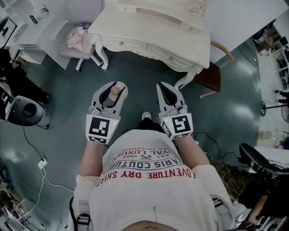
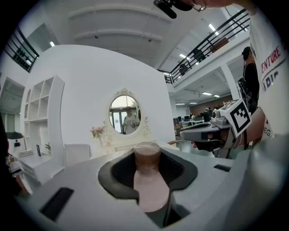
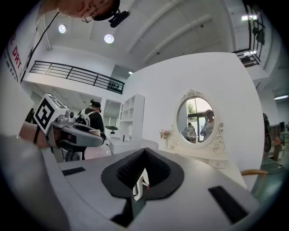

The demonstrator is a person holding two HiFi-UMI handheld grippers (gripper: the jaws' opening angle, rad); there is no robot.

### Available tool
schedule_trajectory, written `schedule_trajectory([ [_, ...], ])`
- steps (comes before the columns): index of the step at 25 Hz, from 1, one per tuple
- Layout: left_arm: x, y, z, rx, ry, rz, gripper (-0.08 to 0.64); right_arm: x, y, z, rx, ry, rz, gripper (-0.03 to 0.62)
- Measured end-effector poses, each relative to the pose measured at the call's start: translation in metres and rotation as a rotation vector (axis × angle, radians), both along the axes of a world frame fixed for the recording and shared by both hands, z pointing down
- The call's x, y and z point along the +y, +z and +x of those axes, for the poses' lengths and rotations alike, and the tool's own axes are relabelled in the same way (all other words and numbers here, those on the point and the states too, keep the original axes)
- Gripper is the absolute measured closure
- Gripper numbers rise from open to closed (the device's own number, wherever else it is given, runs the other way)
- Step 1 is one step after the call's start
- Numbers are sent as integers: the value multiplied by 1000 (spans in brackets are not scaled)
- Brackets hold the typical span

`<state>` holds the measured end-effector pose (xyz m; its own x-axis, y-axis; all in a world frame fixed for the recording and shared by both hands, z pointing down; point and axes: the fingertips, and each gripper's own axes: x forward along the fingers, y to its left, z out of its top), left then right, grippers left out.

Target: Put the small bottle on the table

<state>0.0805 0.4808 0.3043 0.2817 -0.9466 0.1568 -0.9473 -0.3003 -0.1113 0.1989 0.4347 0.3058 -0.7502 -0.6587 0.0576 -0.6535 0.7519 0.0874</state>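
Your left gripper (image 1: 115, 86) is clamped on the small bottle (image 2: 146, 177), carried upright in the air in front of you, so you are at the carrying step. Your right gripper (image 1: 165, 87) has its jaws together on nothing. The white dressing table (image 1: 131, 28) stands ahead, apart from you; next, step closer and lower the bottle onto its top. The bottle shows no readable label; your shirt (image 1: 149, 180) reads "DRY SHIRT" and "EST. 1962".

A pink cloth (image 1: 80, 39) lies on a pale chair (image 1: 86, 11) near the teal floor's (image 1: 67, 113) far-left corner. A brown wooden chair (image 1: 210, 76) stands further right. A white plug (image 1: 42, 163) with cables lies by the left edge.
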Motion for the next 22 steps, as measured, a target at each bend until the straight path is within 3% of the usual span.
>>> schedule_trajectory([
  [22,-15,7,-34,-2,-16,4,423,-17,6,-33,-27,10,-18,594],
])
